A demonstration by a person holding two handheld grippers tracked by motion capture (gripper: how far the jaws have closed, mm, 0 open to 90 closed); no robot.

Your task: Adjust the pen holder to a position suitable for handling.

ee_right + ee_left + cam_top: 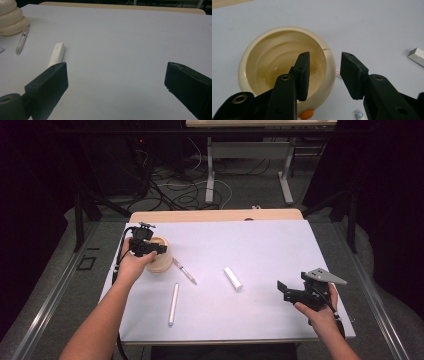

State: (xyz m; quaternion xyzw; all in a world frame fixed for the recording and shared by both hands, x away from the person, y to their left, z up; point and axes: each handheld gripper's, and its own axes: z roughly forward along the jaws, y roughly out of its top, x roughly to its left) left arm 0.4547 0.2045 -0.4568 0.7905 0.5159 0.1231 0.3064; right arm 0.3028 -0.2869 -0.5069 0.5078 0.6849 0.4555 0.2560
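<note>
Left tongs (pixel 324 75) are apart, straddling the near wall of the cream ribbed holder (pixel 287 65): one jaw sits inside the cavity, the other outside the rim. Nothing is clamped yet; a gap shows between the pads and the wall. In the high view the left tongs (pixel 150 247) sit over the holder (pixel 161 260) at the desk's left edge, hand wrapped behind them. The holder looks empty inside, with an orange spot low on its outside.

Right tongs (pixel 115 85) are wide apart, holding nothing, low over bare white desk (pixel 130 37). In the high view the right tongs (pixel 286 290) are at the right front of the desk, well apart from everything.

Items lying loose: a clear pen (pixel 184 271) just beside the holder, a long white stick (pixel 173 304) nearer the front edge, a short white block (pixel 233 278) mid-desk. From the right gripper view the block (pixel 56 55) is nearest, just past the left-hand jaw, with the pen (pixel 22 40) and holder (pixel 11 17) farther off.

Judged step: left is about to steady the holder by its rim; right is staged to pick. Loading appears not to have begun.

Next move likely needs: left to close on the wall without tipping it, right to travel left to the block, line its jaws across the block's narrow width, and close.
</note>
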